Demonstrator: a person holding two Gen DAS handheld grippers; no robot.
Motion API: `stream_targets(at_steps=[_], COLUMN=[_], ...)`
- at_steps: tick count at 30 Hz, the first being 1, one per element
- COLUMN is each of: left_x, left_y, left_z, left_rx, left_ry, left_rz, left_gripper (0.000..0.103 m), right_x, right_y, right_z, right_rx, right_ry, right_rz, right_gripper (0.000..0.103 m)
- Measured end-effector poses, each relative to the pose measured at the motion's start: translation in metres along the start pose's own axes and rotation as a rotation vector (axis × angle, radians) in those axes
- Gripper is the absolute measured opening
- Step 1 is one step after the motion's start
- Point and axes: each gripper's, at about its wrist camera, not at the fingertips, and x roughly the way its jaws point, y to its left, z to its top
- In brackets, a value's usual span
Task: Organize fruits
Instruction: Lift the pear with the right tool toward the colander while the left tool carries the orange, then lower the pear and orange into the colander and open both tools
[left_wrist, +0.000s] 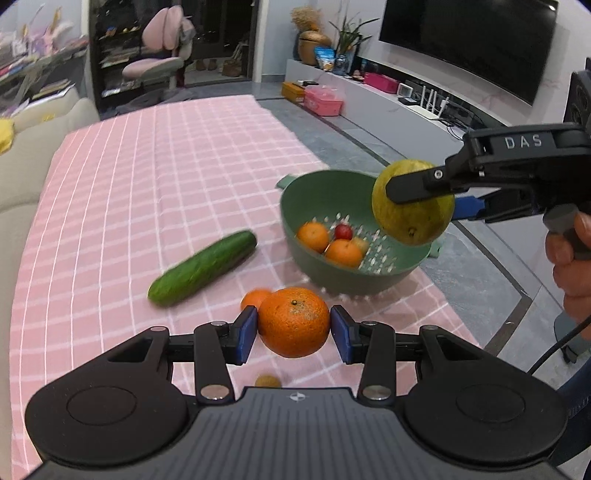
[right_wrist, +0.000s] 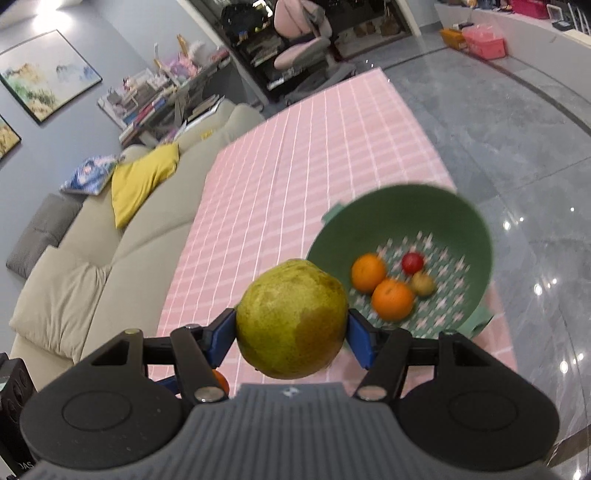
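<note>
My left gripper (left_wrist: 293, 330) is shut on a large orange (left_wrist: 293, 321), its blue pads pressing both sides, held a little above the pink checked tablecloth (left_wrist: 147, 177). My right gripper (right_wrist: 291, 328) is shut on a yellow-green pear (right_wrist: 291, 321). In the left wrist view the pear (left_wrist: 413, 218) hangs over the near rim of the green colander (left_wrist: 317, 195). The colander (right_wrist: 402, 206) holds two oranges (right_wrist: 392, 298), a small red fruit (right_wrist: 412, 263) and a small tan fruit (right_wrist: 423, 283). A cucumber (left_wrist: 203, 273), a small orange (left_wrist: 255, 297) and a small brown fruit (left_wrist: 267, 380) lie on the cloth.
A beige sofa (right_wrist: 92, 266) with a yellow cushion runs along the table's left side. Grey polished floor (right_wrist: 517, 147) lies right of the table, whose edge passes close by the colander. A person's hand (left_wrist: 569, 258) grips the right gripper's handle.
</note>
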Motion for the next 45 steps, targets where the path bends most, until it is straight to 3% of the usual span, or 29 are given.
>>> stream_targets(at_steps=[13,21,33,41,45], left_x=[0.048,0.088,0.151,0.172,0.178], left_y=[-0.042,-0.061,-0.075,-0.084,-0.087], left_z=[0.044,0.062,0.059,0.056,0.055], left_rx=[0.062,0.122,0.064,0.075,0.075], left_ry=[0.001,0.033,0.144,0.202,0.221], left_rz=[-0.062,-0.029,-0.080,-0.110,-0.123], left_gripper=[0.049,0.049,0.049,0.049,0.049], right_x=[-0.017,-0.002,0.054,0.097,0.110], right_y=[-0.038,-0.058,-0.084,-0.074,-0.072], right_z=[0.039,0.056,0.068,0.064,0.060], right_rx=[0.026,0.052,0.012,-0.214,-0.281], right_ry=[-0.073,-0.077,0.035,0.179,0.230], right_rz=[-0.044,-0.090,-0.170,-0.318,-0.330], right_gripper=[0.061,0.061,0.061,0.061,0.061])
